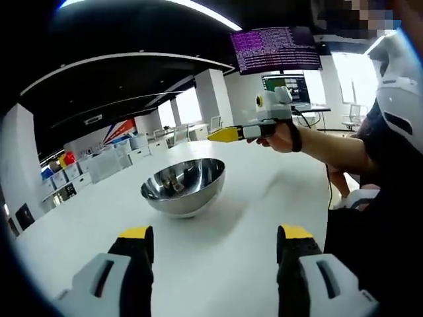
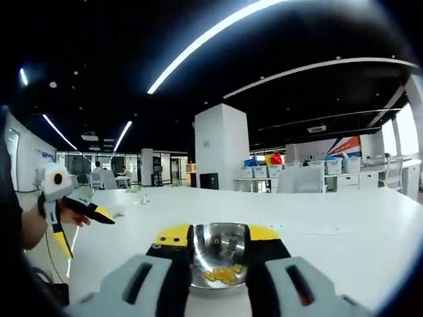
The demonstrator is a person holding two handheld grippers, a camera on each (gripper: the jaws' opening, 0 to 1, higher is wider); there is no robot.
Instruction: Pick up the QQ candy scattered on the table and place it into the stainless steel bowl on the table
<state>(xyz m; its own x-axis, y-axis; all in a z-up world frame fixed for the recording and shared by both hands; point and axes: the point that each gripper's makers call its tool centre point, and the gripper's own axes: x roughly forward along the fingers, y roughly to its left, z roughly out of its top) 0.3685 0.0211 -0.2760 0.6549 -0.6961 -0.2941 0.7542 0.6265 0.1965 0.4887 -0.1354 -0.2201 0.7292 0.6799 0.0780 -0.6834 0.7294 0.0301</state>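
Two grippers are working over one white table. In the left gripper view, the left gripper is hanging with jaws spread wide and empty, near the table's close edge, facing the stainless steel bowl at mid-table. Beyond it the right gripper is hovering, jaws narrowed; whether it is pinching anything, I cannot tell. In the right gripper view, yellow QQ candy is lying inside the bowl. Releasing too high is risking pieces bouncing out.
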